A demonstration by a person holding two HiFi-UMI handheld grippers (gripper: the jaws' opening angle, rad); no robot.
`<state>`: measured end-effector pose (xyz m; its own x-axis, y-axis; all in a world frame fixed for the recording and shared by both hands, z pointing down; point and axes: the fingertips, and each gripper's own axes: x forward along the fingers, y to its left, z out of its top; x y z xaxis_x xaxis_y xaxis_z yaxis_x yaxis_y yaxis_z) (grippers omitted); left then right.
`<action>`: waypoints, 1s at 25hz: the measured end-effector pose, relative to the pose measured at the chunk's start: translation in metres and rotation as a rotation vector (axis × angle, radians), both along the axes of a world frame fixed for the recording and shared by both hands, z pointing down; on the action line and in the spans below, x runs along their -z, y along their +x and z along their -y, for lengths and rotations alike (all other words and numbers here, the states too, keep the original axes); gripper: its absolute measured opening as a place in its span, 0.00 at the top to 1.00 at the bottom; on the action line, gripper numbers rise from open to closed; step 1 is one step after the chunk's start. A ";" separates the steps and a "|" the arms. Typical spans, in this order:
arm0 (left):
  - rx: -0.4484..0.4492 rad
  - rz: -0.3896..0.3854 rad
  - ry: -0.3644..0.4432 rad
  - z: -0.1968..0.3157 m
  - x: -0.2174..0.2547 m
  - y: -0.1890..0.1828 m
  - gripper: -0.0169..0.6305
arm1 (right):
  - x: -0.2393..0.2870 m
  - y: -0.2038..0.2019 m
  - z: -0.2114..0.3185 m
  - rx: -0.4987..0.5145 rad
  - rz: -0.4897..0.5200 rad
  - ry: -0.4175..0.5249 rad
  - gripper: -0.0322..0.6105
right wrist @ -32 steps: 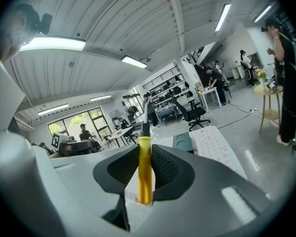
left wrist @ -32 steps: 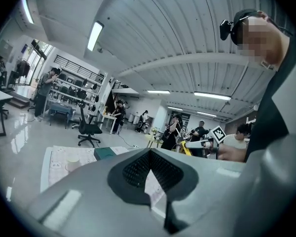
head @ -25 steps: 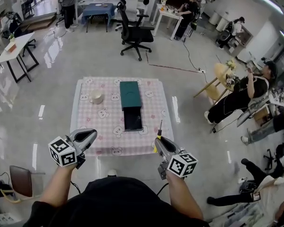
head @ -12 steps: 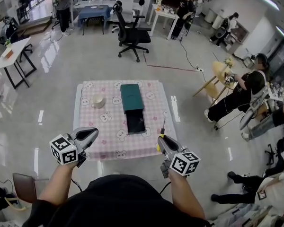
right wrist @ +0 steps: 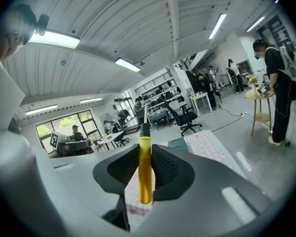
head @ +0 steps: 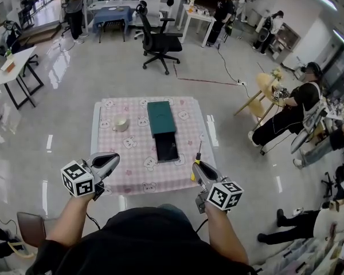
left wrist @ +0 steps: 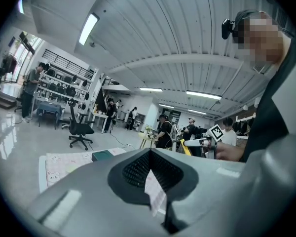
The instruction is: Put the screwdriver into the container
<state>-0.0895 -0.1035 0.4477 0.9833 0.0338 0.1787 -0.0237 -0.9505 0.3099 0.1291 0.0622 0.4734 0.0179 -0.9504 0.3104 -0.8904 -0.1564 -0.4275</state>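
A yellow-handled screwdriver (right wrist: 144, 172) stands upright between the jaws of my right gripper (right wrist: 144, 149), which is shut on its handle; the metal shaft points up and away. In the head view this gripper (head: 196, 168) hovers at the table's near right corner, with the screwdriver (head: 198, 151) sticking forward. The container (head: 161, 118) is a dark green box at mid-table, with an open black tray (head: 166, 148) pulled out toward me. My left gripper (head: 110, 161) hangs at the near left edge, and its own view shows the gripper (left wrist: 152, 153) shut with nothing in it.
The low table (head: 113, 148) wears a pink checked cloth, and a small pale cup (head: 121, 123) sits on it left of the container. A black office chair (head: 158, 39) stands beyond on the grey floor. A seated person (head: 286, 116) and a round stool (head: 266, 87) are to the right.
Both grippers keep nearly the same places at the table's near edge. The right one has sunk slightly toward me, still holding the screwdriver. The head view has shifted a little.
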 end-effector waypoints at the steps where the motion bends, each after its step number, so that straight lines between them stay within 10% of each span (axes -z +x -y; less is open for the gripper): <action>1: 0.000 0.002 -0.002 0.002 -0.002 -0.002 0.97 | -0.003 -0.001 0.002 -0.001 0.002 -0.001 0.78; 25: 0.001 0.016 0.003 0.044 -0.006 0.067 0.97 | -0.018 0.071 0.058 0.011 0.022 0.022 0.78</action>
